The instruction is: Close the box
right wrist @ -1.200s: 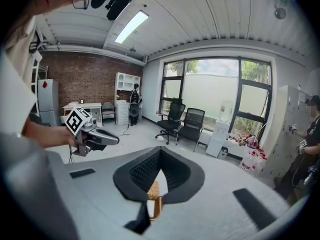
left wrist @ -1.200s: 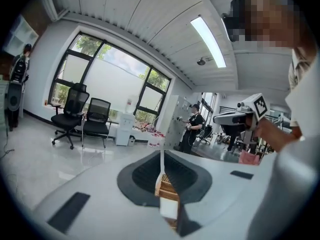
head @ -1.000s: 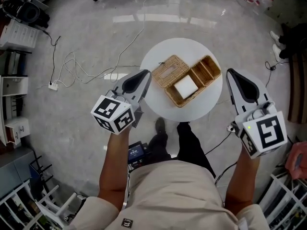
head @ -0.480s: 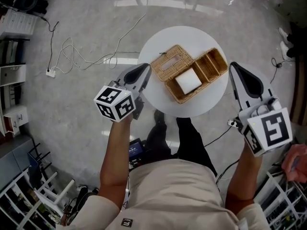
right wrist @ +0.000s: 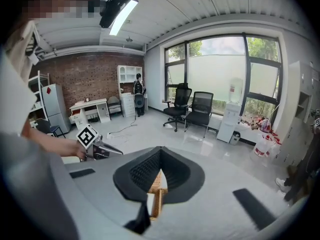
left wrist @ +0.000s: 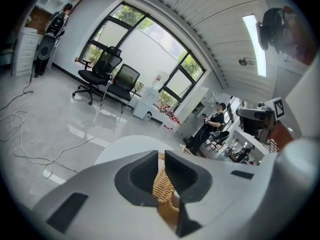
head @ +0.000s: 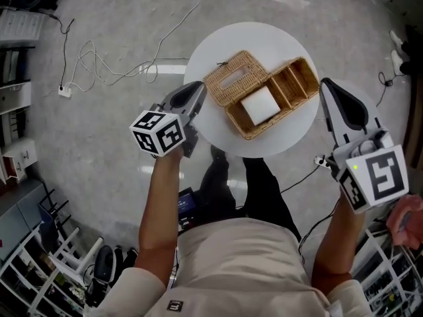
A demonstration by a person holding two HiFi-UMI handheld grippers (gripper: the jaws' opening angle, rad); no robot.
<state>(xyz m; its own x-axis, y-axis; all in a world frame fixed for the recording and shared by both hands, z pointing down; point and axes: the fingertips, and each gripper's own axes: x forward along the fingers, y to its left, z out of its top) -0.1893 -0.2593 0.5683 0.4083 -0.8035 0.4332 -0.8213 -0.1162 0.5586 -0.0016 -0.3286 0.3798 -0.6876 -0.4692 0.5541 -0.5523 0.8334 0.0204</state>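
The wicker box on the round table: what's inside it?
A white square block sits in the large compartment of the wicker box; the two small compartments look empty. The block covers whatever lies beneath it.

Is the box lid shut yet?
No, in the head view the wicker lid lies flipped open beside the box, leaving the white block inside exposed.

The floor is grey and shiny, with white cables lying on it. Big windows let in daylight (green trees show outside). Two black chairs stand by them. One wall is red brick. A long light glows on the white ceiling.
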